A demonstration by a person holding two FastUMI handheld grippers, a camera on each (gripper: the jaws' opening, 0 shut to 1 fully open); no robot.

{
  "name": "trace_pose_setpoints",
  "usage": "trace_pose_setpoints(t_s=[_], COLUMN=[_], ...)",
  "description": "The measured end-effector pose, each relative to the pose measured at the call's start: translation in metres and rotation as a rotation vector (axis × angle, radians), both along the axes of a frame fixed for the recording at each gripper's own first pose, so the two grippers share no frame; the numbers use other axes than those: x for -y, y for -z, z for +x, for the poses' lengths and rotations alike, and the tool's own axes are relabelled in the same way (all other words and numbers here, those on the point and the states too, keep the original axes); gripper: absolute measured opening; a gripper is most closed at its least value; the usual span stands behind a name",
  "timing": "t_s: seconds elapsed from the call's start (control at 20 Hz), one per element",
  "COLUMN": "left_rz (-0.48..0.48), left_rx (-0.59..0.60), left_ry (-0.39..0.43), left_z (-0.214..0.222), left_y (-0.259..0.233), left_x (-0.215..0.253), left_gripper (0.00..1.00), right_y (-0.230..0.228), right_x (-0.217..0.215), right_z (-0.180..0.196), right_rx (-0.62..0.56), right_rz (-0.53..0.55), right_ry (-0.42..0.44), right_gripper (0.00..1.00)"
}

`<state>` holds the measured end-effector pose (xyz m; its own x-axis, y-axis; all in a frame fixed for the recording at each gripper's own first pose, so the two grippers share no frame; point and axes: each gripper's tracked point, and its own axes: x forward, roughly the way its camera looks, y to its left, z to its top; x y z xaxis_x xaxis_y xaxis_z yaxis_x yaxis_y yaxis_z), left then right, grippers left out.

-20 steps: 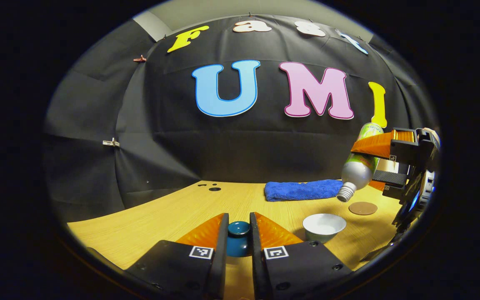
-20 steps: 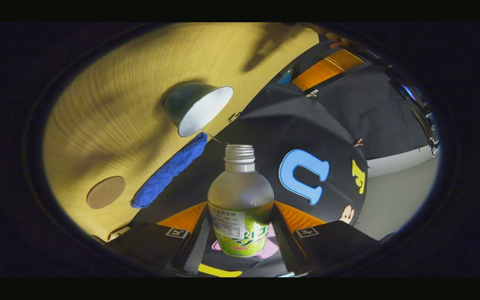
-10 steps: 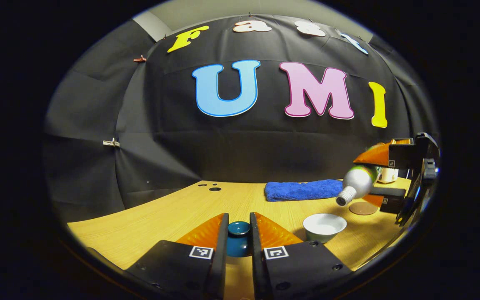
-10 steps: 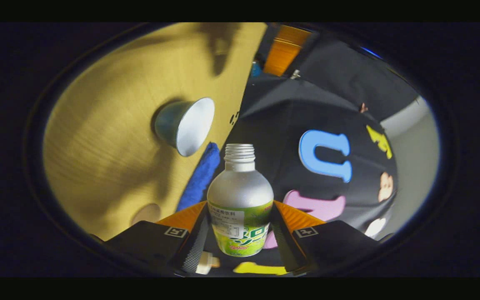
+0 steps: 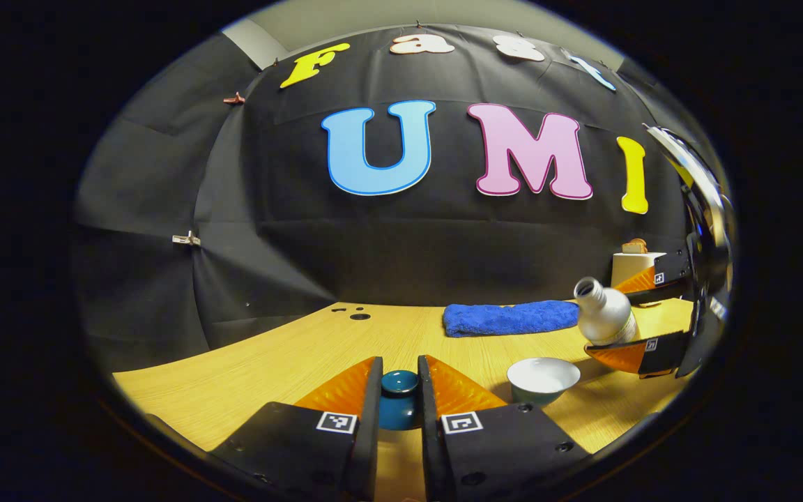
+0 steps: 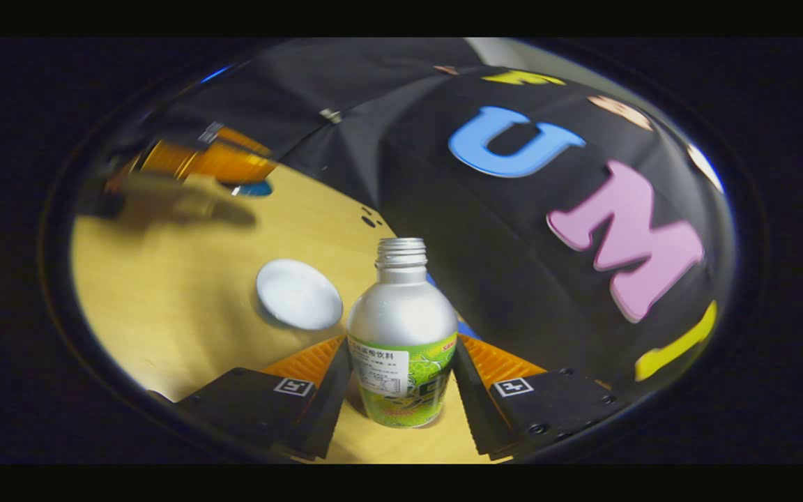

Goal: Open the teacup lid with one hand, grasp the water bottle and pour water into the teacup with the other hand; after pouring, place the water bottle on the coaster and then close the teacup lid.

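Observation:
My left gripper (image 5: pixel 399 366) is shut on the dark teal teacup lid (image 5: pixel 399 385), held just above the wooden table (image 5: pixel 283 362). The lidless teacup (image 5: pixel 542 376), white inside, stands to the right of it. Past the cup, my right gripper (image 5: pixel 610 319) is shut on the silver bottle with a green label (image 5: pixel 602 314), which is nearly upright, open mouth up, leaning slightly left. In the right gripper view the bottle (image 6: pixel 401 314) sits between the right gripper (image 6: pixel 401 348) fingers, with the teacup (image 6: pixel 298 294) to its left and the left gripper (image 6: pixel 199 164) blurred farther off. The coaster is hidden.
A folded blue towel (image 5: pixel 509 318) lies along the back of the table by the black wall. A small pale box (image 5: pixel 633 266) stands at the back right. Two dark holes (image 5: pixel 358 316) mark the tabletop at the back left.
The bottle has swung from mouth-down above the teacup back to nearly upright, and the right gripper has dropped lower to the right of the cup. The left gripper and lid have stayed still.

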<state>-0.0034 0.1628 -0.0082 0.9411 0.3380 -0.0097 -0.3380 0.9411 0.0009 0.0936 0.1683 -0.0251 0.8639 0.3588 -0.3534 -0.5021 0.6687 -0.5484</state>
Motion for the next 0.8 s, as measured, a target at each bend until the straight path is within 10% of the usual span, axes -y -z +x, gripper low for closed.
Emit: trace_pose_setpoints(t_s=[0.25,0.8], left_rz=[0.000,0.001], left_rx=[0.000,0.000], left_ry=[-0.001,-0.001], left_z=[0.000,-0.001], left_y=[-0.001,0.000], left_x=[0.000,0.000], left_gripper=[0.30,0.30], right_y=[-0.013,-0.004], right_x=[0.000,0.009], right_z=[0.003,0.002], right_rx=[-0.111,-0.088], right_rz=[0.468,0.697], right_ry=[0.136,0.261], right_gripper=[0.78,0.78])
